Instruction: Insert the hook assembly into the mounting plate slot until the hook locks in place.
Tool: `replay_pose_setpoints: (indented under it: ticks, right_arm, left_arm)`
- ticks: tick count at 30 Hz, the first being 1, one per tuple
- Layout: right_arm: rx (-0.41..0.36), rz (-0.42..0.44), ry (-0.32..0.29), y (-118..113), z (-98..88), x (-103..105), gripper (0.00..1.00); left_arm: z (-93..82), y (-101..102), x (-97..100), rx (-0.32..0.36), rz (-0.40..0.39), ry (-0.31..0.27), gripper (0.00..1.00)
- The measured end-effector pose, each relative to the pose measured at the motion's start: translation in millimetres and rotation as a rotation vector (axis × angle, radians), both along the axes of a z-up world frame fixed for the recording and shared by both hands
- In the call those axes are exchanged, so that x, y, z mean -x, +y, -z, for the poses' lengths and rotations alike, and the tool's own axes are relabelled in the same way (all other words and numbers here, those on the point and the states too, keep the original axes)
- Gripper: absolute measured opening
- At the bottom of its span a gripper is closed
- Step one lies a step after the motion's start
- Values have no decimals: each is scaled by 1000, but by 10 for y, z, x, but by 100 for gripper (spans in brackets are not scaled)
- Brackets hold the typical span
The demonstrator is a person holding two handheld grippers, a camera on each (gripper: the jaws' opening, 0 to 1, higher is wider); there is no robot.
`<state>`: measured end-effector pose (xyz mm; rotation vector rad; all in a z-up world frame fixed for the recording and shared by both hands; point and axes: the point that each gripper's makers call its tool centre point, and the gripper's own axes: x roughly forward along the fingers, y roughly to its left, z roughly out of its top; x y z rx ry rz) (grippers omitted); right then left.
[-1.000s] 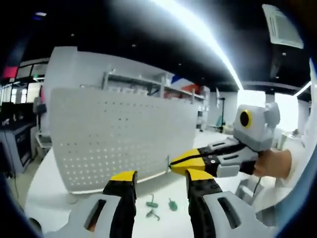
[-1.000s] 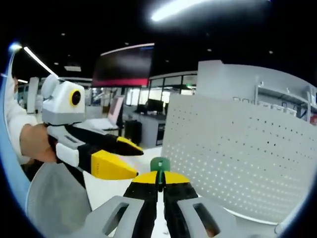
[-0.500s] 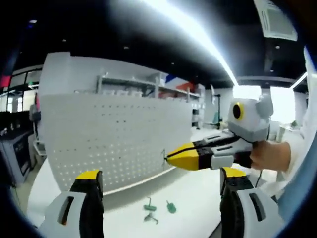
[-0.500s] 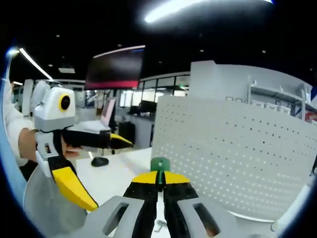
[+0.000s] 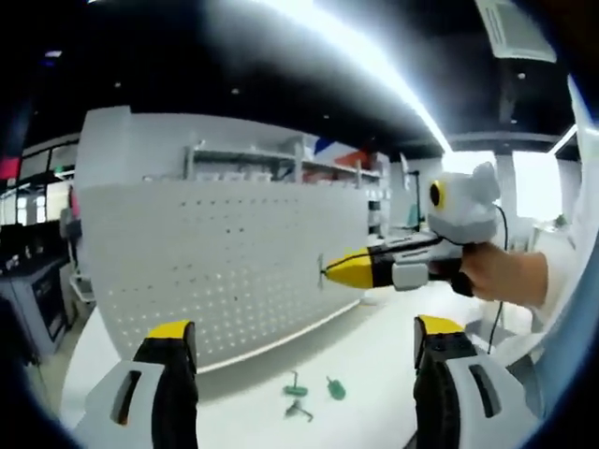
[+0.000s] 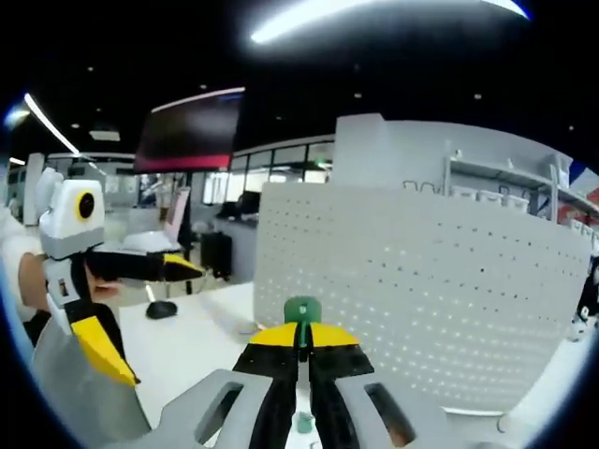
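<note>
A green hook [image 6: 301, 311] is clamped between the closed jaws of the right gripper [image 6: 300, 335], held just in front of the upright white pegboard [image 6: 421, 281]. The left gripper [image 5: 304, 341] is spread wide open and empty. Three more green hooks [image 5: 309, 395] are seen lying on the white table [image 5: 374, 355] near the board's base.

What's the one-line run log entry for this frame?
right tongs: shut on green hook | left tongs: open | pegboard: upright, hook not inserted | spare hooks: on table
</note>
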<state>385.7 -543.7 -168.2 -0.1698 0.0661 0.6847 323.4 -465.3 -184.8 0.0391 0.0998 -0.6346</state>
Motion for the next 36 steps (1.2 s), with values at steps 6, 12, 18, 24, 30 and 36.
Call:
replay_pose_setpoints:
  ticks: [6, 12, 18, 24, 30, 36]
  right_arm:
    - [-17, 94, -29, -260, -190, -234, 0]
    - [-25, 167, -59, -462, -331, -462, 0]
    - [-38, 231, -79, -626, -467, -710, 0]
    - [-63, 275, -96, -685, -615, -982, 0]
    - [-78, 307, -101, -709, -678, -1228, 0]
    - [-96, 338, -101, -715, -719, -1425, 1]
  left_arm:
    - [76, 25, 9, -17, -6, 7, 97]
    - [125, 31, 6, -17, -5, 14, 96]
    - [148, 40, -13, -21, -4, 16, 95]
    - [200, 55, -34, -21, -8, 25, 95]
    - [245, 100, -58, -15, -16, 36, 93]
    - [290, 134, -102, -8, -24, 45, 93]
